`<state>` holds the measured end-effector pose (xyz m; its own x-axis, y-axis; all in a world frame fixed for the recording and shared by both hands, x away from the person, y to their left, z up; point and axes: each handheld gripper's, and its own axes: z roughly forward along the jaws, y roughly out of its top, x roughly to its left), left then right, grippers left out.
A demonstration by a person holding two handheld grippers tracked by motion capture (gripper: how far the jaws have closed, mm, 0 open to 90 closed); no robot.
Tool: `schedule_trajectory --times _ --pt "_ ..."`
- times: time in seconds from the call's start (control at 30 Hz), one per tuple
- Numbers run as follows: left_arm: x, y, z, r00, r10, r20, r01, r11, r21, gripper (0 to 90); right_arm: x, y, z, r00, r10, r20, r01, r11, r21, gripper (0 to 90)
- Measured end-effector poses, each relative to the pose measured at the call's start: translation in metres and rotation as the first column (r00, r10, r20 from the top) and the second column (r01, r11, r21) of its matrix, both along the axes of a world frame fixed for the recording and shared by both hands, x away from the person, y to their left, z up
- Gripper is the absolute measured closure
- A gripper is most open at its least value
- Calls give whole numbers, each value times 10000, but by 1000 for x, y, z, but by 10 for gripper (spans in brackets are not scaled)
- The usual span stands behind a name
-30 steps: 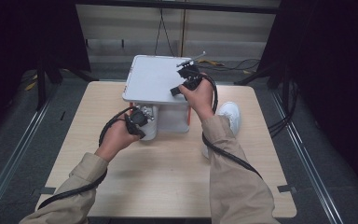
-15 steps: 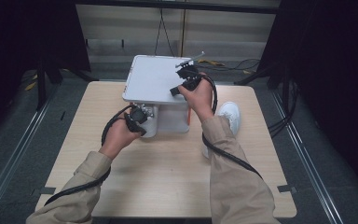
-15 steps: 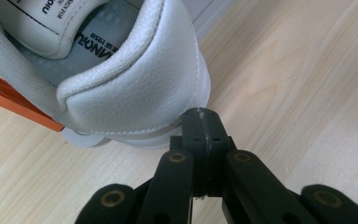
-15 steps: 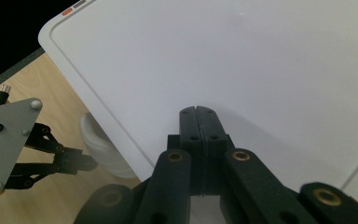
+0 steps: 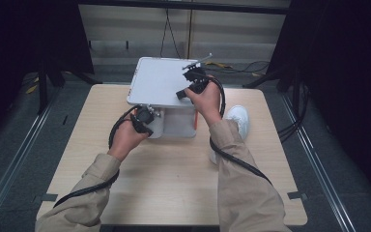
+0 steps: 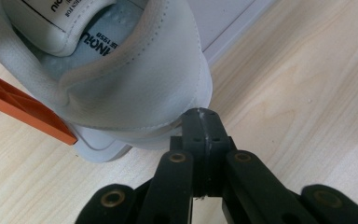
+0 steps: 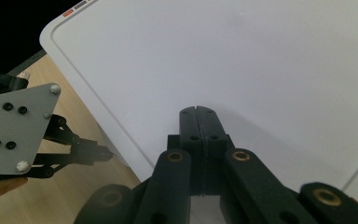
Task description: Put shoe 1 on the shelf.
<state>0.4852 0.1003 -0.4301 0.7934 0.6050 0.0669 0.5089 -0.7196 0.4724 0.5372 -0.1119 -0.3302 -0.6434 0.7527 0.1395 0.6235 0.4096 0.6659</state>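
White sneaker (image 6: 121, 79) under the white rack (image 5: 162, 79) on the table (image 5: 174, 183), heel toward the left tongs (image 6: 200, 114), long axis running away under the rack; toe cut off at the frame edge. Left tongs pressed together, tip just at the heel, empty; contact hard to judge. Right tongs (image 7: 198, 112) likewise closed and empty, over the rack's flat top. Second white sneaker (image 5: 236, 118) beside the rack, partly behind the right forearm. Orange bar (image 6: 23, 109) beside the heel, cut off.
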Motion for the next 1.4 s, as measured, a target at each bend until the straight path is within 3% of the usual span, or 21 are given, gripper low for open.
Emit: schedule_trajectory --times 0.13,0.3,0.43,0.53,0.7,0.77,0.9,0.93,1.0,1.03,1.4 --pt "-4 2 3 10000 -30 -92 29 10000 -54 900 0 0 0 10000 -7 24 7 10000 37 900" --pt "-13 8 23 9996 -240 -164 236 9994 -259 900 0 -1 0 10000 -25 13 25 10000 77 900" --pt "-18 18 40 9997 -149 -196 136 9978 -653 845 -3 -1 2 10000 -91 40 91 9999 -85 883" --pt "-22 23 53 9990 -87 -440 34 9930 -1179 814 -5 -4 6 9998 -219 -13 218 9993 -308 819" --pt "-25 27 75 9995 -201 -261 165 9913 -1304 709 -14 -14 15 9993 -355 98 359 9983 -452 753" --pt "-25 27 81 9994 -149 -299 102 9881 -1536 615 -19 -18 19 9993 -298 204 308 9983 -497 717" --pt "-22 25 93 9997 100 -217 -136 9848 -1729 521 -31 -28 24 9987 -439 247 452 9976 -533 672" --pt "-22 23 96 9999 100 -119 -119 9851 -1714 458 -37 -34 25 9986 -451 285 466 9975 -536 624" --pt "-20 19 101 9999 125 -115 -145 9815 -1911 418 -40 -37 25 9985 -471 291 485 9977 -475 610" --pt "-19 17 103 9999 61 -118 -83 9806 -1959 382 -45 -45 24 9984 -502 245 511 9979 -397 554" --pt "2 5 117 9999 170 16 -162 9724 -2326 286 -69 -81 13 9969 -782 73 784 9964 -307 382"
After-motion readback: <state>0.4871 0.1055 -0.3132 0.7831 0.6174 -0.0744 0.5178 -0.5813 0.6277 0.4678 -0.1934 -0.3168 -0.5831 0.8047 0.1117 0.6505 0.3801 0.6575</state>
